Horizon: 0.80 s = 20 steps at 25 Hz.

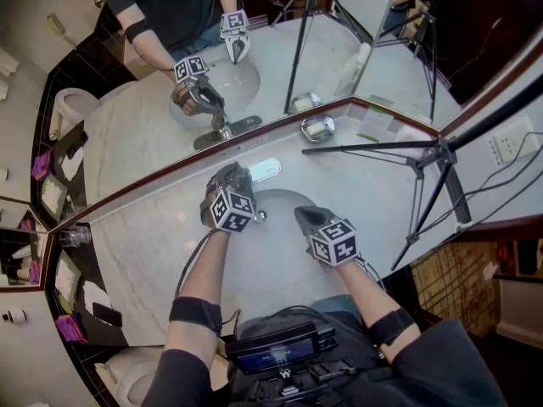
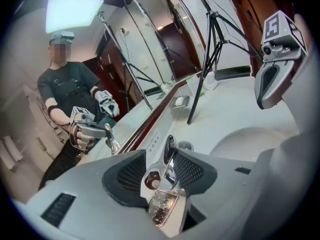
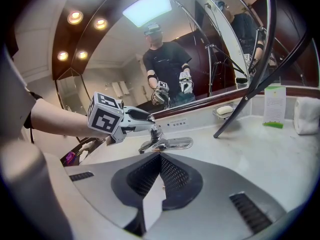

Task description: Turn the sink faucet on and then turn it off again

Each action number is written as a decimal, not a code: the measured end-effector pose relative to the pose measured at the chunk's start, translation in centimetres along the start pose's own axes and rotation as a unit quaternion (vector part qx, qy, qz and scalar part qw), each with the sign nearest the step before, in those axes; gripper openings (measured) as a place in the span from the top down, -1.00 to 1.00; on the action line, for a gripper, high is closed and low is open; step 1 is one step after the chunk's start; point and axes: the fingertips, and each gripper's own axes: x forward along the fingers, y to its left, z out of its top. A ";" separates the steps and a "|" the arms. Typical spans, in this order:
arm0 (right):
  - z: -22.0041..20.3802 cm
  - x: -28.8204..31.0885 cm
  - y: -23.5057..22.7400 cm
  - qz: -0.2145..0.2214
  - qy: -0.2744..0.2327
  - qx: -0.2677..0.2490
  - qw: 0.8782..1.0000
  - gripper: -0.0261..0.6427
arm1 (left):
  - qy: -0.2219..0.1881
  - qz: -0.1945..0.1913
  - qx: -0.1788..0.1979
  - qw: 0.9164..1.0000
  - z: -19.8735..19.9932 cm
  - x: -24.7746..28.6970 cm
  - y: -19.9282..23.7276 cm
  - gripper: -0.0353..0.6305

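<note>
Bathroom, marble table: the person's left gripper has its fingers clamped on the chrome lever of the sink faucet, which stands at the table's back edge, just below the mirror and behind the sink. The right gripper hovers over the sink nearer the front edge, fingers clenched together on nothing. A soap dish sits toward the back right.

left hand-held gripper, jaws gripping faucet handle
</note>
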 end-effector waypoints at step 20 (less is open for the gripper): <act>0.3 0.2 1.2 0.014 -0.005 -0.013 1.000 0.87 | 0.023 -0.006 0.062 0.998 -1.2 -3.5 -1.1 0.51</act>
